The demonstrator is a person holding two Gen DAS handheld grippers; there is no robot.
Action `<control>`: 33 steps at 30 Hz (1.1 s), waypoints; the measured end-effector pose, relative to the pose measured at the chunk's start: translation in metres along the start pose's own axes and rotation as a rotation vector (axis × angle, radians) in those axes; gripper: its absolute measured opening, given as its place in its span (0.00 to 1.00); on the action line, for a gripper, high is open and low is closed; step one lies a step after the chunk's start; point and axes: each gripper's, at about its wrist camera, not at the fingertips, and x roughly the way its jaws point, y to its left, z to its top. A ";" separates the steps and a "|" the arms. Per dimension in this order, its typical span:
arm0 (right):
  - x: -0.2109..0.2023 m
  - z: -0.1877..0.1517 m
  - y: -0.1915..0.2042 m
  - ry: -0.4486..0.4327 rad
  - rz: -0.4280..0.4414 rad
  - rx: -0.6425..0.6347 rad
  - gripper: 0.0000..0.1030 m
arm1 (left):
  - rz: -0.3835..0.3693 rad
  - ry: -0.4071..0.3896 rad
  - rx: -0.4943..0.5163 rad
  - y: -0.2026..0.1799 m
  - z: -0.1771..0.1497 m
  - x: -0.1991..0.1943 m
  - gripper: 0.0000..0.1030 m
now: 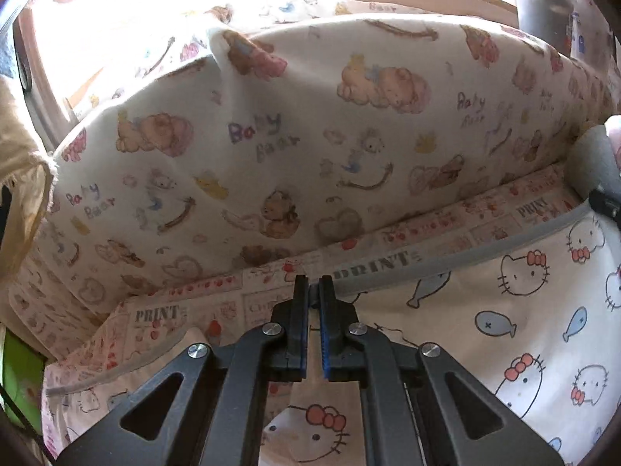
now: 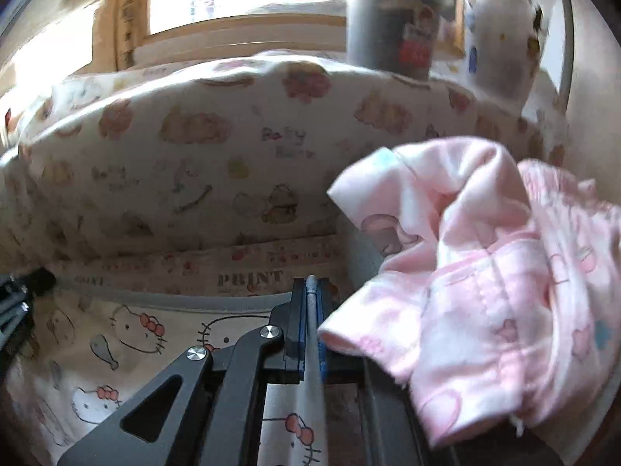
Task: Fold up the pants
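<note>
The right gripper [image 2: 313, 283] is pressed together on the grey band [image 2: 313, 322] edging the pants [image 2: 136, 334]; the left gripper [image 1: 314, 283] pinches that band too, in its own view. The pants, cream cloth printed with cats and fish, lie flat just beneath both grippers on a sheet [image 2: 252, 277] marked PRINT. The band is thin, so it could slip out if either hand pulls unevenly, and the fold would land crooked. A crumpled pink garment [image 2: 485, 272] lies against the right gripper's side and might get dragged along. Behind rises a bear-printed cushion [image 1: 310, 124], then a dark cup [image 2: 392, 23] by the window.
</note>
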 end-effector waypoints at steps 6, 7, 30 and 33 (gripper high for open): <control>0.023 0.005 -0.015 0.089 0.021 0.034 0.04 | -0.058 0.023 -0.058 0.012 0.005 0.012 0.11; 0.025 0.006 -0.015 0.095 0.024 0.030 0.04 | -0.072 0.035 -0.059 0.015 0.005 0.015 0.16; -0.126 -0.003 0.011 -0.154 0.227 -0.032 0.74 | 0.040 -0.418 -0.144 0.074 -0.063 -0.216 0.73; -0.178 -0.019 0.004 -0.248 0.256 -0.041 0.74 | 0.059 -0.468 -0.145 0.086 -0.093 -0.256 0.76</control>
